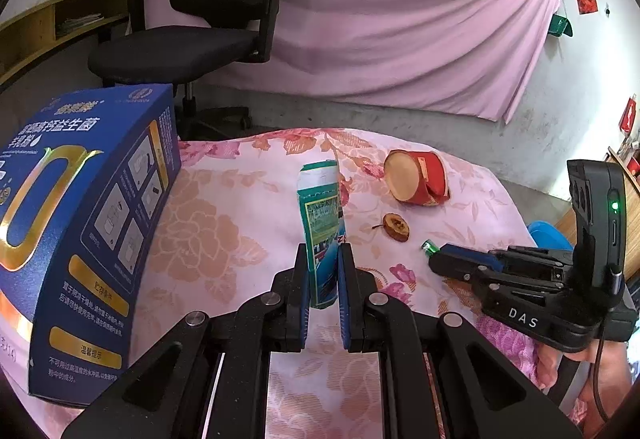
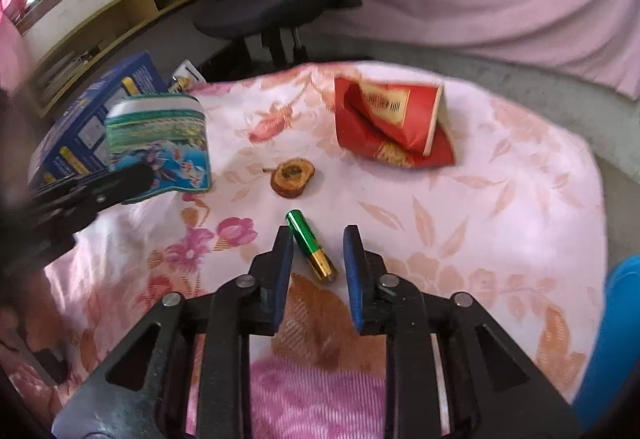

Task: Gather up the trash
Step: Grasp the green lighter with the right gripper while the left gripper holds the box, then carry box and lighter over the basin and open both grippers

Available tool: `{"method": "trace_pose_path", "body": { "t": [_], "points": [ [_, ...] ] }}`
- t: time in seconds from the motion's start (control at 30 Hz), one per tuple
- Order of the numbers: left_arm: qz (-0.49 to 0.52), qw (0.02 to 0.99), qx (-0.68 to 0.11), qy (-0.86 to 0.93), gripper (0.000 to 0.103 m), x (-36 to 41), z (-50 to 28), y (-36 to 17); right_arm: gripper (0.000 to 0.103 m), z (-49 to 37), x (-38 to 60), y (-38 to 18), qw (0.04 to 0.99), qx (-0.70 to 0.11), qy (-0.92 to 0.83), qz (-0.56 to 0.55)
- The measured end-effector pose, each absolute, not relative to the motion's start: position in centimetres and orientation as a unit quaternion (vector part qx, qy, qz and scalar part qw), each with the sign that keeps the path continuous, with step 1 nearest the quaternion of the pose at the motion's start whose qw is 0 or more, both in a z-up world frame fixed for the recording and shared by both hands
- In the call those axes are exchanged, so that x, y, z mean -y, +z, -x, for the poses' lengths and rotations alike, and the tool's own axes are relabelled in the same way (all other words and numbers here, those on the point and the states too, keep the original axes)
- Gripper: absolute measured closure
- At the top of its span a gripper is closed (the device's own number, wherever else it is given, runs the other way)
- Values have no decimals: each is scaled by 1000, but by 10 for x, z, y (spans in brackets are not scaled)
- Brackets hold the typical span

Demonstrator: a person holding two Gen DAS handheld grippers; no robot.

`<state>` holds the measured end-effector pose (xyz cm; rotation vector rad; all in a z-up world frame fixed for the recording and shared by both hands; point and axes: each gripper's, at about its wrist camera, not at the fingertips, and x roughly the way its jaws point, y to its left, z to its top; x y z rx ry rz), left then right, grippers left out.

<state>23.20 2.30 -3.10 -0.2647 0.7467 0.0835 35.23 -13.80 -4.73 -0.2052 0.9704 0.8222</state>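
My left gripper [image 1: 323, 259] is shut on a flattened green and blue packet [image 1: 323, 215], held upright above the floral cloth; the packet also shows in the right wrist view [image 2: 160, 147]. My right gripper [image 2: 318, 243] is open, its jaws either side of a green and gold battery [image 2: 310, 245] lying on the cloth; from the left wrist view the gripper [image 1: 448, 259] is low at the right with the battery tip [image 1: 427, 247] showing. A crushed red paper cup [image 2: 394, 127] and a brown fruit slice [image 2: 292, 177] lie beyond on the cloth.
A blue carton [image 1: 80, 231] stands at the left on the cloth-covered table [image 2: 520, 199]. A black office chair [image 1: 216, 19] stands behind, with a pink curtain [image 1: 400, 19] and a wooden shelf [image 1: 48, 27]. Something blue [image 2: 616, 339] is at the right edge.
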Motion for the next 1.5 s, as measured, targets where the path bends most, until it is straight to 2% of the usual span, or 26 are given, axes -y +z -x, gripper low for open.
{"method": "trace_pose_path", "body": {
  "t": [0.03,0.07,0.2,0.33,0.67,0.9,1.07,1.27,1.4,1.5],
  "points": [
    [128,923,-361,42,94,-23,-232,-30,52,-352,139,-47,800,-451,384,94],
    [127,925,-356,41,94,-22,-230,-28,65,-349,140,-46,802,-448,384,93],
    [116,935,-334,39,94,-15,-222,-19,64,-338,142,-40,815,-429,377,102],
    [96,953,-284,29,94,2,-210,1,65,-320,163,-20,847,-376,369,71],
    [35,993,-111,-36,93,75,-186,72,64,-250,246,65,942,-96,322,-11],
    [-23,993,-31,-110,93,143,-176,99,64,-212,302,95,970,13,241,-28],
    [-55,985,-5,-161,93,195,-178,98,64,-191,342,101,981,52,182,-38],
    [-54,974,2,-219,93,241,-190,87,64,-189,379,102,991,52,116,-35],
    [-49,969,-12,-243,92,260,-209,77,64,-192,402,98,995,37,85,-44],
    [-45,961,-50,-267,92,274,-232,70,64,-202,419,90,997,7,59,-54]
  ]
}}
